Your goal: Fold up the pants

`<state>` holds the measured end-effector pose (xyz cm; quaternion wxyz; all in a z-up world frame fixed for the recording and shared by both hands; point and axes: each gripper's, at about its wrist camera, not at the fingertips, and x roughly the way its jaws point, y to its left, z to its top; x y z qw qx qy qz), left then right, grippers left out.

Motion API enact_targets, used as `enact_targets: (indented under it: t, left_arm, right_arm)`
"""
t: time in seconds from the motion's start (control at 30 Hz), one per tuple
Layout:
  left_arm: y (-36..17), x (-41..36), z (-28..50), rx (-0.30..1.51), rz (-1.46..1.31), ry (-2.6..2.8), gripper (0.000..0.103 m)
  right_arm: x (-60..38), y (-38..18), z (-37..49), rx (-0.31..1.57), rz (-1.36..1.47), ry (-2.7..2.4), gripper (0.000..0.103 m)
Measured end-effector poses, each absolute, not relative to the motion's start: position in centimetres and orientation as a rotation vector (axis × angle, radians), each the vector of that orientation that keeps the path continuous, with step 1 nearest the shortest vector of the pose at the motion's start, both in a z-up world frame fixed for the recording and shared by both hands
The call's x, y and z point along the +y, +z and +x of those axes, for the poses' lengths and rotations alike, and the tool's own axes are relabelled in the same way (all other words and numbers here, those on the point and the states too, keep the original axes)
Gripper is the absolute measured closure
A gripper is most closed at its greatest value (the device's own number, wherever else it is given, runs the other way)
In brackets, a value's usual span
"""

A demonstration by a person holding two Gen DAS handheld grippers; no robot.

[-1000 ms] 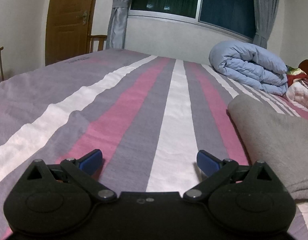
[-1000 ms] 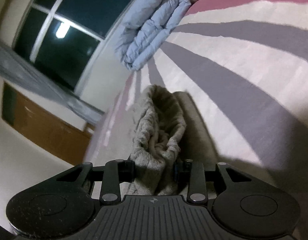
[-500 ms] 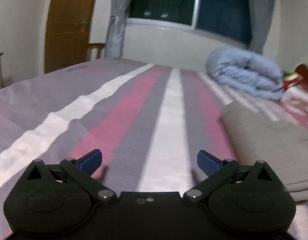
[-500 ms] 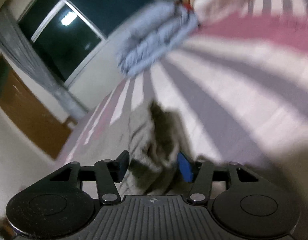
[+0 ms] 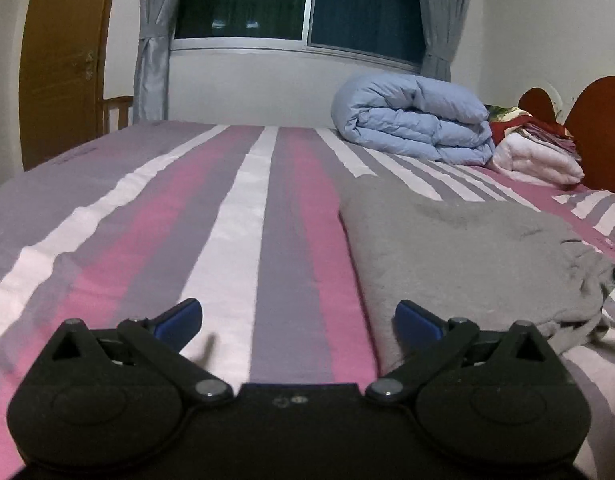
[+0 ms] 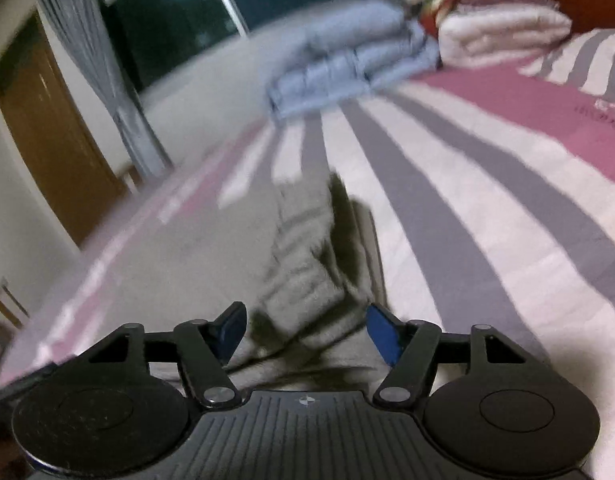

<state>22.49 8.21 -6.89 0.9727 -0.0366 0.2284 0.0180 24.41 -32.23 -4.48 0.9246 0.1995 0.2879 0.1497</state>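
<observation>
The grey pants (image 5: 459,256) lie folded flat on the striped bed (image 5: 227,240), right of centre in the left wrist view. My left gripper (image 5: 298,316) is open and empty, low over the bed, its right finger at the pants' near left edge. In the right wrist view, my right gripper (image 6: 305,330) is open, its blue pads either side of the bunched waistband end of the pants (image 6: 303,264) without pinching it. The view is blurred by motion.
A rolled light blue duvet (image 5: 415,120) and a stack of pink and red bedding (image 5: 535,152) sit at the far right by the wooden headboard (image 5: 599,120). A window, curtains, a wooden door (image 5: 63,64) and a chair stand beyond the bed.
My right gripper was shut on the bunched pants fabric; it has opened and let it go, and the fabric has dropped lower. The left gripper swung right, toward the pants, staying open.
</observation>
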Motion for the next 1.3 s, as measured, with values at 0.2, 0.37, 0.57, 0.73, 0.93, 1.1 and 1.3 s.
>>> enact_targets:
  t: [0.2,0.37,0.57,0.73,0.93,1.1,1.3]
  left_arm:
    - [-6.5,8.3,21.7,0.457,-0.074,0.053,0.006]
    - [-6.5,8.2,21.5,0.458,-0.045,0.049,0.006]
    - [-6.3,8.3,21.8,0.449,-0.055,0.058,0.006]
    - [-6.1,8.5,22.3,0.453,-0.061,0.009,0.006]
    - [-5.4,8.6,24.1,0.455,-0.070,-0.040,0.006]
    - [-5.4,7.4,26.0,0.474,-0.065,-0.085,0.007]
    - [-3.9,6.3,30.8,0.489,-0.006,-0.086,0.007]
  right_arm:
    - [-33.9,-3.7,22.1,0.530,0.407,0.308,0.030]
    - [-34.8,-2.8,21.5,0.484,0.482,0.354,0.020]
    - [-34.6,-2.8,21.8,0.503,0.484,0.350,0.017]
    - [-35.0,-2.9,22.8,0.503,0.497,0.397,0.017]
    - [-36.7,-2.6,25.7,0.541,0.554,0.398,0.017]
    - [-36.5,-2.2,27.6,0.554,0.518,0.401,0.017]
    - [-33.6,-1.4,29.5,0.530,0.356,0.359,0.017]
